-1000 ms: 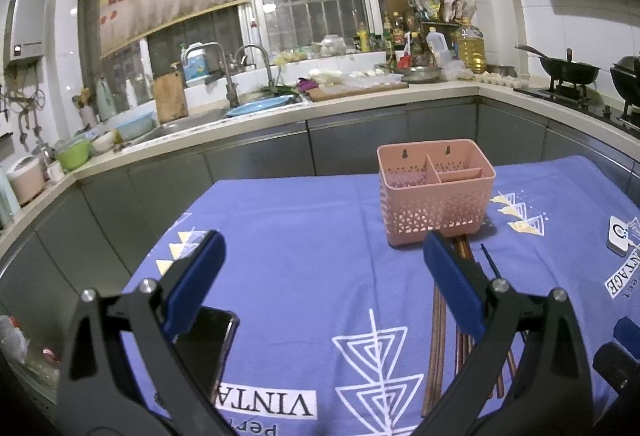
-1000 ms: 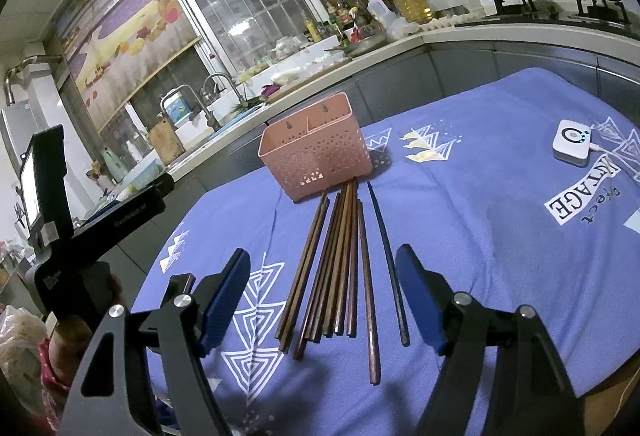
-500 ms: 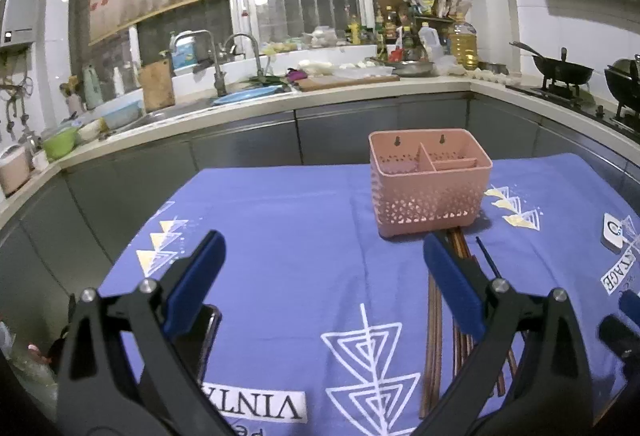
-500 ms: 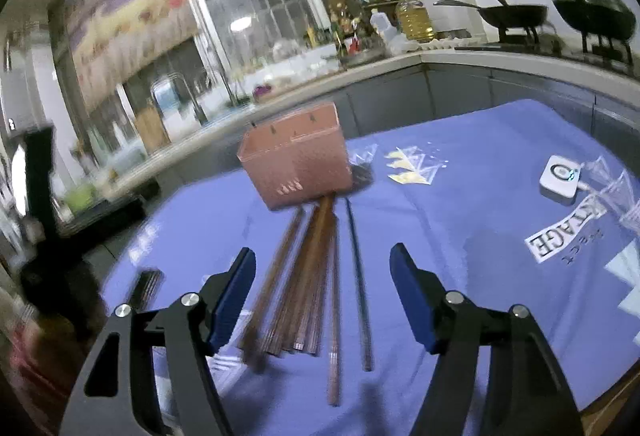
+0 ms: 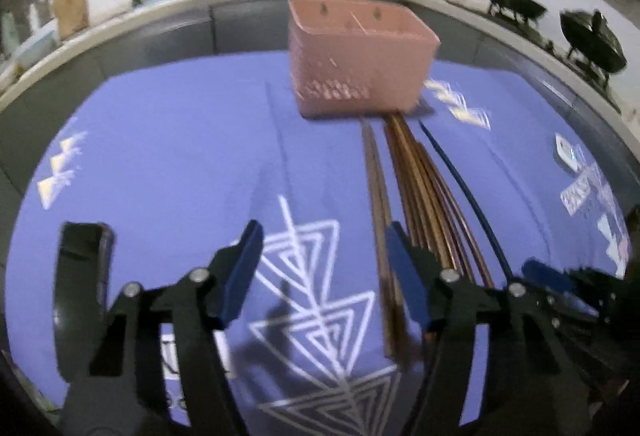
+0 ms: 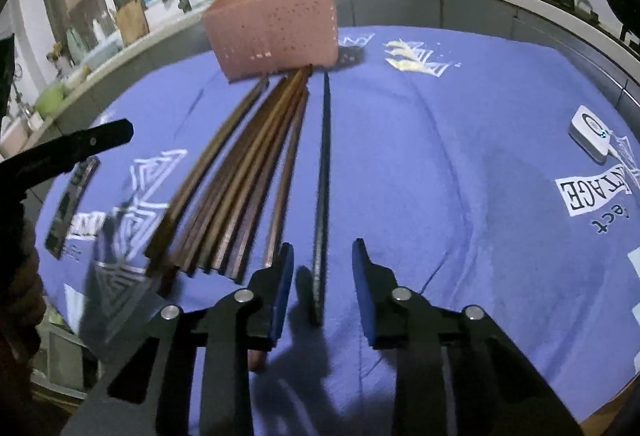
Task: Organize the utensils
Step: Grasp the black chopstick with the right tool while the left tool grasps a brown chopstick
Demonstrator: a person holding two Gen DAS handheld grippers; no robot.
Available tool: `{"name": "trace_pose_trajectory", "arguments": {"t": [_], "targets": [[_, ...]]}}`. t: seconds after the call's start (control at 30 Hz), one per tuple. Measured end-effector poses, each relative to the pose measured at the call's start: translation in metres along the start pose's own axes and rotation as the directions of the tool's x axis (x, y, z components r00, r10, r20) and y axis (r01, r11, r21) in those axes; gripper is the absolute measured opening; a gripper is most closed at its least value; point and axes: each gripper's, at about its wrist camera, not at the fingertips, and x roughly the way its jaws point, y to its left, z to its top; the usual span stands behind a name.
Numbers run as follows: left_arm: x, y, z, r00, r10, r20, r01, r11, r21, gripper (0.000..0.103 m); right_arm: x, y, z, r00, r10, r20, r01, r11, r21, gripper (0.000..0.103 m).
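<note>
A pink utensil basket (image 5: pixel 360 55) stands at the far side of the blue tablecloth; it also shows in the right wrist view (image 6: pixel 276 23). Several brown chopsticks (image 6: pixel 240 175) lie side by side in front of it, with a single dark chopstick (image 6: pixel 323 175) to their right. My right gripper (image 6: pixel 322 272) is open and low over the cloth, its fingers on either side of the dark chopstick's near end, not touching it. My left gripper (image 5: pixel 324 256) is open above the cloth, just left of the brown chopsticks (image 5: pixel 416 187). The dark chopstick (image 5: pixel 464 187) shows there too.
A black phone (image 5: pixel 82 260) lies on the cloth at the left. A small white device (image 6: pixel 592 131) with a cable sits at the right. The blue tablecloth (image 6: pixel 440 155) covers the table. Kitchen counters, a sink and woks ring the table.
Both grippers have dropped toward the cloth and narrowed their opening. The right one has come down around the near end of the dark chopstick. The left one has shifted toward the brown chopsticks.
</note>
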Motion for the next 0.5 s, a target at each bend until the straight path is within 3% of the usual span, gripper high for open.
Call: {"name": "trace_pose_trajectory", "arguments": {"t": [0.2,0.5], "targets": [[0.031,-0.015,-0.011,0.995,-0.024,-0.101,0.028,0.999,0.046,0.034,0.000,0.003,-0.002,0.996,-0.076,0.037,0.079,0.994,-0.077,0.028],[0.043,-0.016,-0.014,0.991,-0.017,-0.134,0.024,0.998,0.051,0.033,0.003,0.008,-0.003,0.989,-0.128,0.077,0.137,0.984,-0.118,0.028]]}}
